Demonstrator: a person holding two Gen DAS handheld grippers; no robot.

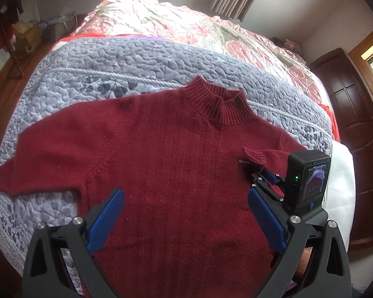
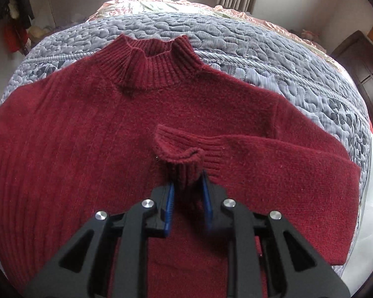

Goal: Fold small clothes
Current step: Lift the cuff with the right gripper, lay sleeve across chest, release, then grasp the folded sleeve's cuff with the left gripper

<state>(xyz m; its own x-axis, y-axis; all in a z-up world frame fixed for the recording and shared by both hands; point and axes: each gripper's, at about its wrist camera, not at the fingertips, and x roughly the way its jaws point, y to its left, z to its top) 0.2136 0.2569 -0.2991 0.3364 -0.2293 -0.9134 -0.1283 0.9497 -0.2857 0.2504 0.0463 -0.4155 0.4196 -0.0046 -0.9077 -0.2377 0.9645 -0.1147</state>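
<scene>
Spread on the bed's grey quilt [image 1: 92, 74], the red sweater [image 1: 166, 164] looks soft, limp and stretchy, best pinched at ribbed edges, as the right hand-held gripper [image 2: 186, 186] grasps the cuff [image 2: 179, 156]; the left hand-held gripper [image 1: 186, 198] hovers released.

1. Left gripper [image 1: 186, 203] fingers spread wide, hovering over red sweater [image 1: 161, 154].
2. Sweater flat on grey quilt [image 1: 99, 64], collar ahead.
3. Right gripper [image 1: 257, 171] ahead-right, at folded-in sleeve cuff [image 1: 253, 155].
</scene>
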